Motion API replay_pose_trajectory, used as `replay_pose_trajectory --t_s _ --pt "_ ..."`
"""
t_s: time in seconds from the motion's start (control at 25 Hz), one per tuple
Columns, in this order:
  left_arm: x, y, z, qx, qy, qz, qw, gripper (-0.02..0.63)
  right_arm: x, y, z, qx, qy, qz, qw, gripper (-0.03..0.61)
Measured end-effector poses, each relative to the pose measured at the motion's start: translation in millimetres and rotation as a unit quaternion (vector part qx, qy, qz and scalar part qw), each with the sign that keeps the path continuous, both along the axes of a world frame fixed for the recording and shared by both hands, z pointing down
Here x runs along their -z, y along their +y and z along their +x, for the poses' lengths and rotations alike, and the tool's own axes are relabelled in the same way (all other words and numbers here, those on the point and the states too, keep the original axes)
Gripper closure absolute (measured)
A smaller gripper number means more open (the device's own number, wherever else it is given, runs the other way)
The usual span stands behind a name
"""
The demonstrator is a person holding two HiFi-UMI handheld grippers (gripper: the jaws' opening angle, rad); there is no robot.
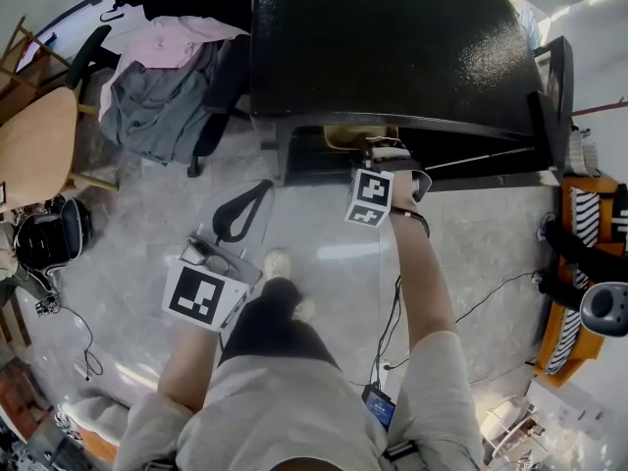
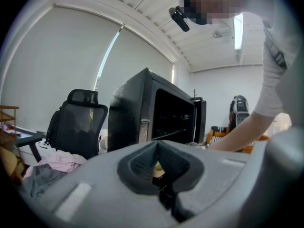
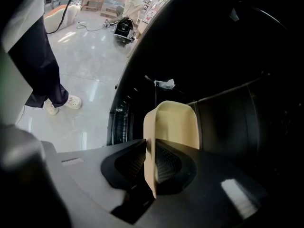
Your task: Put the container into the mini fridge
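Observation:
The black mini fridge [image 1: 392,37] stands with its door [image 1: 554,96] swung open to the right. A cream plastic container [image 3: 176,125] is held at the fridge's dark opening, and my right gripper [image 3: 152,163] is shut on its side wall. From the head view the container [image 1: 351,137] shows just under the fridge's top edge, in front of the right gripper [image 1: 385,160]. My left gripper [image 1: 235,219] hangs lower left over the floor, jaws together and empty. The left gripper [image 2: 158,167] looks toward the fridge [image 2: 133,113] from the side.
An office chair heaped with clothes [image 1: 157,86] stands left of the fridge, and a wooden table [image 1: 34,145] is further left. Orange striped items [image 1: 579,263] and a grey device [image 1: 603,307] sit at the right. Cables [image 1: 481,297] trail over the glossy floor.

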State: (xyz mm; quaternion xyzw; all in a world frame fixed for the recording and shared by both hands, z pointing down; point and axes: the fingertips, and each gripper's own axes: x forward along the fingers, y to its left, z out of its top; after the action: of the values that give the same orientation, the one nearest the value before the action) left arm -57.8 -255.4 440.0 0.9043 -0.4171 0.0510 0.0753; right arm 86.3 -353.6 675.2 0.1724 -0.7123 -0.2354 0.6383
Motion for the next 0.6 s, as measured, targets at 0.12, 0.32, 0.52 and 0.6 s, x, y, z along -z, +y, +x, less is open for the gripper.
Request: replay_pose_trajectory --t_s 0.12,0.32,0.52,0.6 --pt "0 -2 -2 0.002 0.001 0.000 1.0000 0.612 1 -8 1 -0.002 0.003 0.005 1.000 0.525" --pt "-2 -5 -5 0.006 -0.002 -0.002 1.0000 0.612 2 -18 1 -0.001 0.006 0.013 1.000 0.522" --pt "-3 -7 -6 0.008 -0.003 -0.003 1.0000 0.612 2 -27 -1 -0.004 0.005 0.017 1.000 0.522" --pt "-4 -8 -6 0.009 -0.003 -0.004 0.9999 0.612 3 -31 -1 -0.005 0.004 0.017 1.000 0.518"
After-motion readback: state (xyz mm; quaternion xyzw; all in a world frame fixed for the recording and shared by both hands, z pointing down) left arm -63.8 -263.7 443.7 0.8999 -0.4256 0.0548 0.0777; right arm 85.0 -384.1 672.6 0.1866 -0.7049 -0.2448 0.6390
